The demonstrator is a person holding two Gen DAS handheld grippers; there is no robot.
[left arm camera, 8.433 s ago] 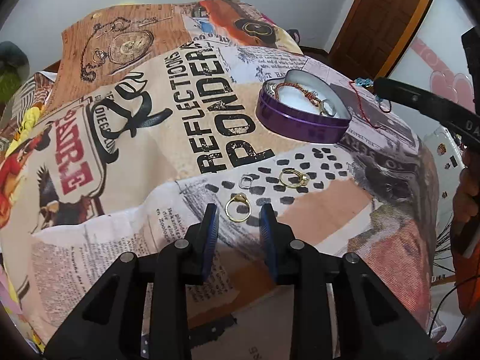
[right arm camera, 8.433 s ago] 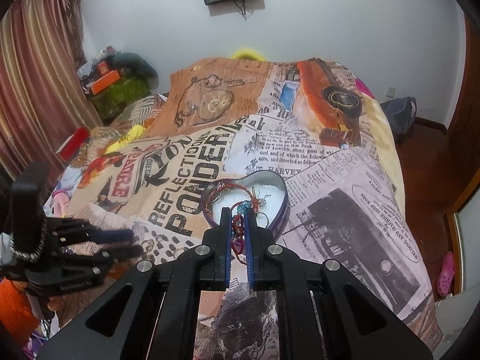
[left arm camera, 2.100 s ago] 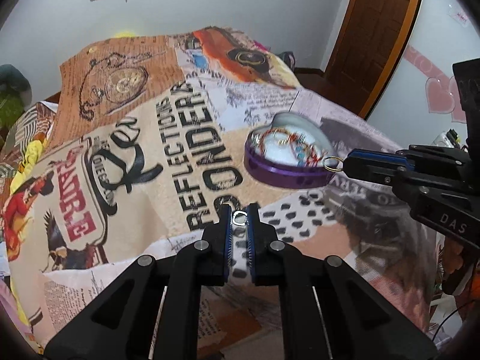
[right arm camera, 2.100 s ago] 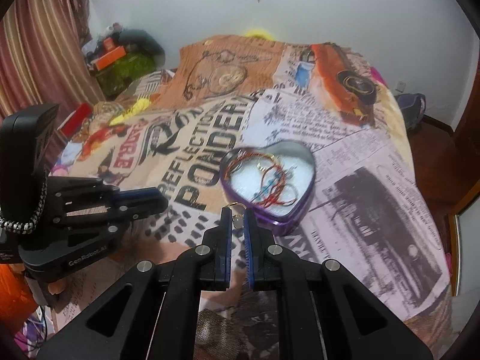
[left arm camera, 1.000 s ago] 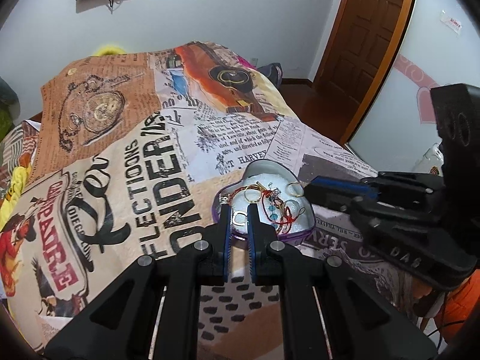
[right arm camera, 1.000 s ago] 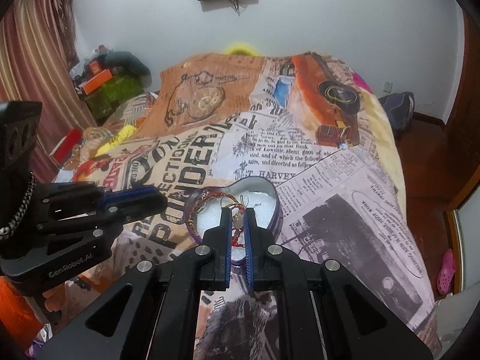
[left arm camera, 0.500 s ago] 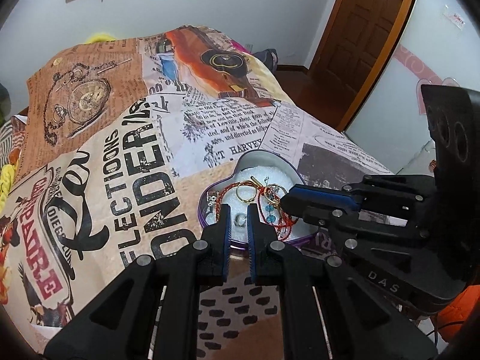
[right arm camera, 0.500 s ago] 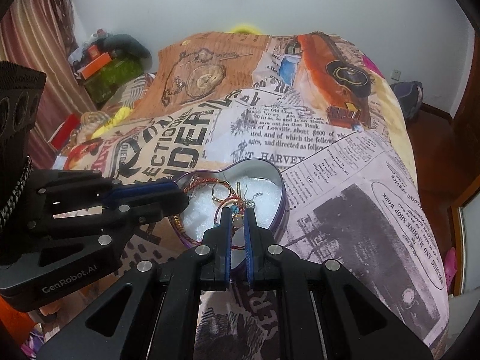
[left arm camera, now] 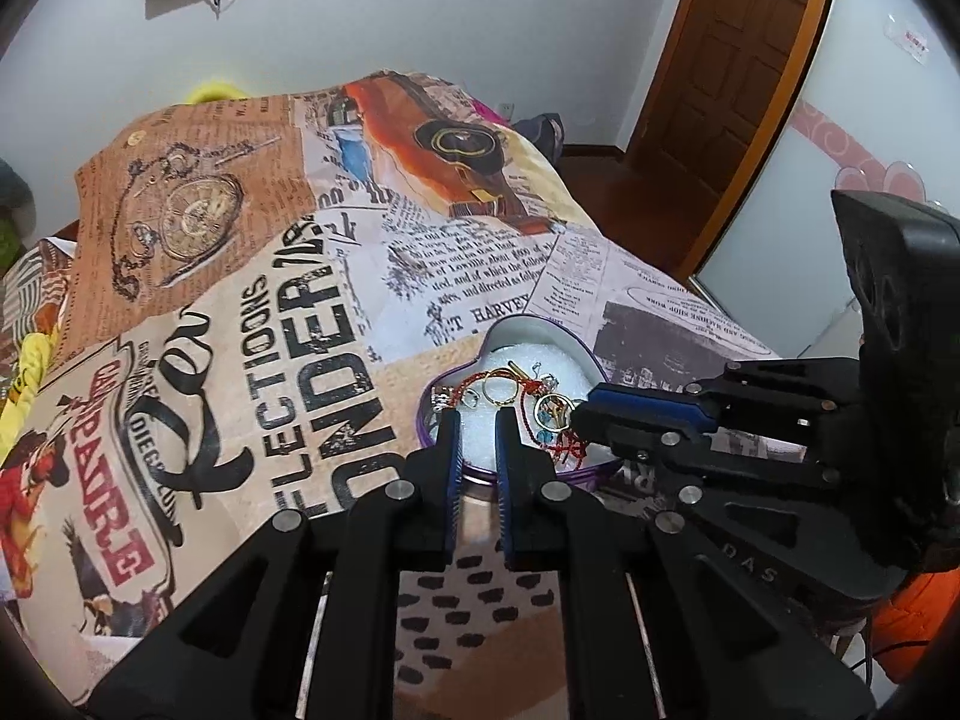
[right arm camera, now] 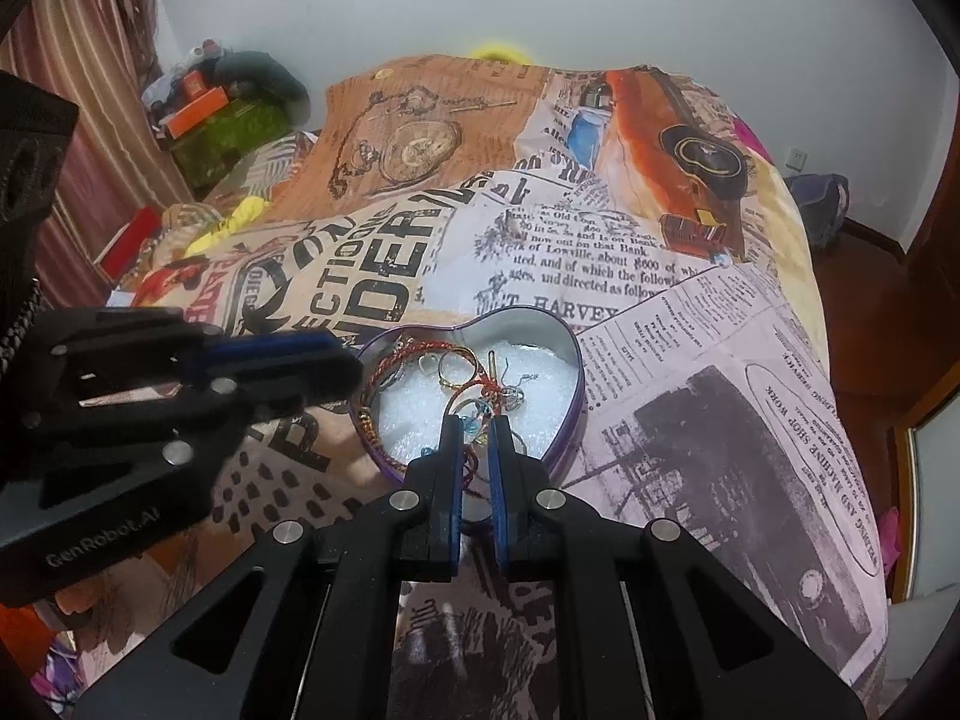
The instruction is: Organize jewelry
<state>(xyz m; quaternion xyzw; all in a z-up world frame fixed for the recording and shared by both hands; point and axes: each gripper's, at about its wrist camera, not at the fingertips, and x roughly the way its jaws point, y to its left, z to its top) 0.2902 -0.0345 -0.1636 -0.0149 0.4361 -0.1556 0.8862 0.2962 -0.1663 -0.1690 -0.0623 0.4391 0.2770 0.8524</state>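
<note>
Jaws of the left gripper are seen drawn together to a narrow slit over the near left lobe of the heart-shaped tin. Only white foam lining shows through the slit, so nothing can be made out in their hold. The right gripper is likewise closed to a slit above the near part of the tin. A blue bead and a run of red cord show in line with its slit, but whether either is pinched cannot be told.

The jewelry is gathered inside the tin, which rests on the printed bed cover. Gold rings are tangled with the cord on the foam, towards the middle and right. No loose piece can be seen on the cover around the tin.

The step in hand is judged to be the setting down of pieces in the tin, with the task near its end. If anything is held, it is best released low over bare foam, with the jaws opened only a little. Each gripper should then be lifted straight up, so that no loop of cord is dragged out over the rim. The tin wall should not be leaned on, since the bed beneath is likely soft and the tin could tip. The two grippers are close together, so one is better withdrawn before the other is moved.
</note>
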